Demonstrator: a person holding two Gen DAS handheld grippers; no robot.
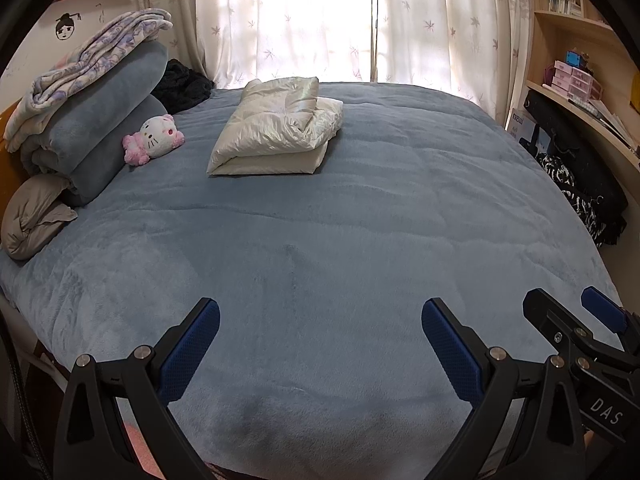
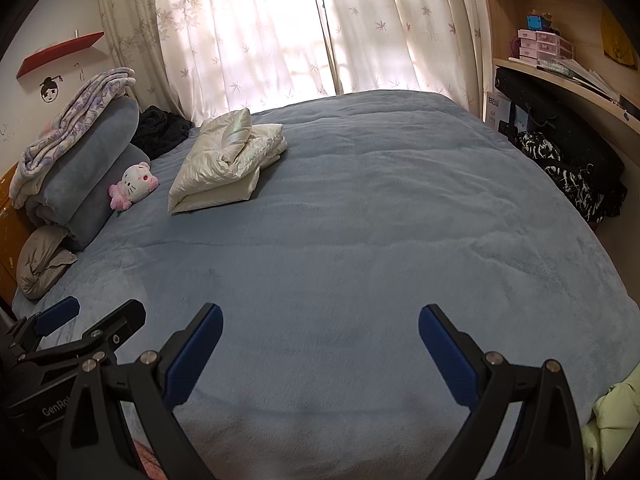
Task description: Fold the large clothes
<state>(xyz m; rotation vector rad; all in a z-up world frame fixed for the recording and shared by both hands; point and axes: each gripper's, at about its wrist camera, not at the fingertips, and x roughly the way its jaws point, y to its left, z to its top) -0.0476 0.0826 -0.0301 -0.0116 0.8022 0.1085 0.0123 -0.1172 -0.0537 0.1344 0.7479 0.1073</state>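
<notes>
A cream padded garment (image 1: 276,128) (image 2: 226,160) lies folded into a thick rectangle on the far left part of the blue-grey bed cover (image 1: 360,220) (image 2: 380,220). My left gripper (image 1: 320,312) hovers open over the near edge of the bed, with nothing between its blue pads. My right gripper (image 2: 320,316) is open too and holds nothing; it sits just right of the left one, and in the left wrist view it shows at the right edge (image 1: 568,304). The left gripper (image 2: 96,312) shows at the lower left of the right wrist view. A pale green garment (image 2: 612,420) bulges at the bed's near right corner.
Rolled blue blankets with a floral throw (image 1: 92,92), a grey pillow (image 1: 32,216), a white and pink plush cat (image 1: 154,136) and a dark garment (image 1: 184,84) line the left side. Curtains (image 1: 360,20) hang behind the bed. Shelves with boxes (image 1: 576,80) and black bags (image 1: 580,184) stand right.
</notes>
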